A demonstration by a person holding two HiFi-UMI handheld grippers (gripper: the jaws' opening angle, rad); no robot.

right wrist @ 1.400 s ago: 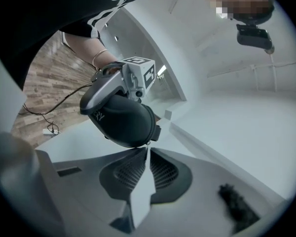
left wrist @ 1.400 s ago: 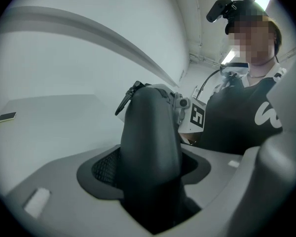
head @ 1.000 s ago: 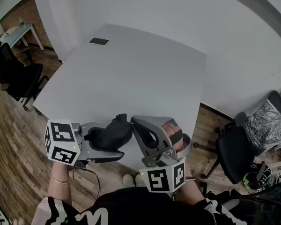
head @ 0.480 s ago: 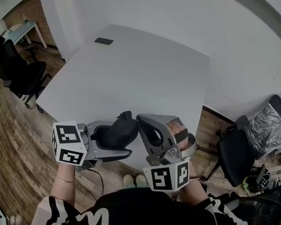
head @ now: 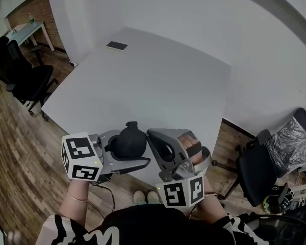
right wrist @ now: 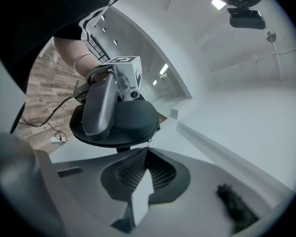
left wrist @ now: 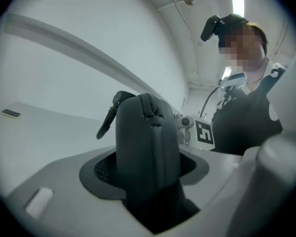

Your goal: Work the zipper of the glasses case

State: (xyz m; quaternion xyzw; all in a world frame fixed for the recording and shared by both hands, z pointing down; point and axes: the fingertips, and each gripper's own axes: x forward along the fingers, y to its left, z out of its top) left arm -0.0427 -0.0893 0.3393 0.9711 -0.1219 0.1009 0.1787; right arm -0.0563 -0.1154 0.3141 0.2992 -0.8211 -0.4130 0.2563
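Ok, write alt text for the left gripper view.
A black glasses case stands upright between the closing jaws of the left hand-held gripper, its zipper running over the top and a strap hanging to the left. Behind are a white table and a person in a dark top.

Right claw [right wrist: 147,153] closed, perhaps on glasses case [right wrist: 136,117] zipper [right wrist: 148,143].

No word, number or brand can be read anywhere before you. The only printed signs are black-and-white square marker patterns, coded blocks rather than letters, on the left white plastic cube [head: 82,157] and the right white plastic cube [head: 181,190]. The small dark flat rectangle [head: 116,46] at the far corner of the white square table [head: 158,80] is too small to show any print.
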